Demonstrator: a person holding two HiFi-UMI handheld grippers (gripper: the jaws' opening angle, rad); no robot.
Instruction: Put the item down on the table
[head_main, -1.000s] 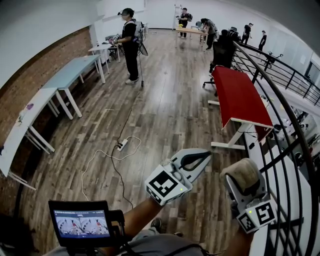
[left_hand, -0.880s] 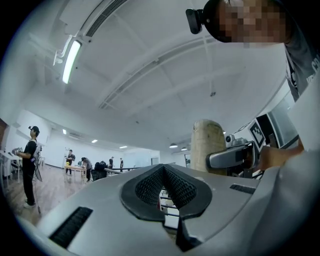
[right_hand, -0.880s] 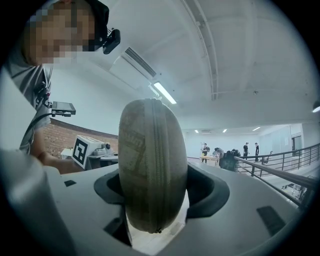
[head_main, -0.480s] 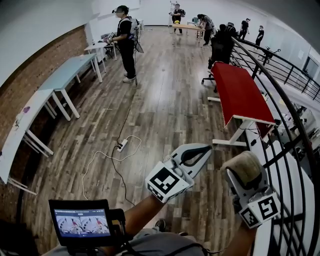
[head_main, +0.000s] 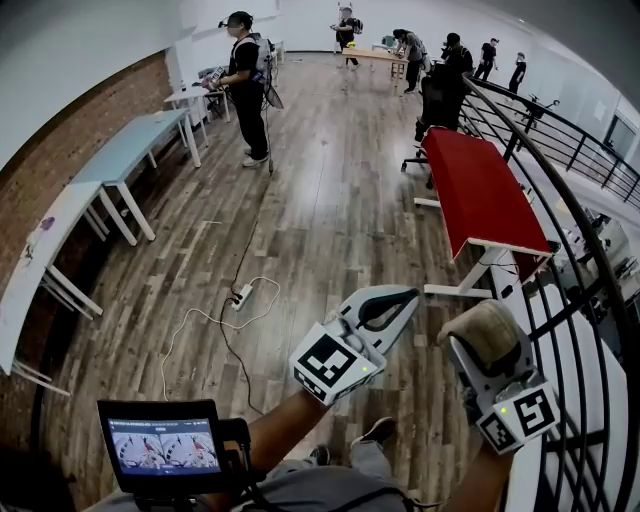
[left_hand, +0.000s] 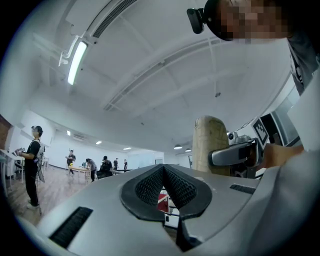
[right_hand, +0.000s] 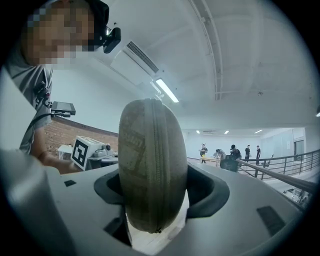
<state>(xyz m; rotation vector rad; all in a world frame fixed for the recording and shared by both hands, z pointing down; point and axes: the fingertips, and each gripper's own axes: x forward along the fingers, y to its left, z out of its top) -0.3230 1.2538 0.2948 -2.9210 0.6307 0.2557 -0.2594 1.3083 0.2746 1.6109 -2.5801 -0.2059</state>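
Beige oval zippered fabric case stands with its long axis twelve-to-six, zip edge toward the camera, clamped in the right gripper, while the left gripper is clenched empty.

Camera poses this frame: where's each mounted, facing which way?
Head view: on the head, down at wood floor, red table; forearms, left gripper, right gripper show.
Left gripper view: on left gripper, along shut jaws into the room; torso right.
Right gripper view: on right gripper, along jaws clamping tan case; torso left.
Shared: the case, all three.
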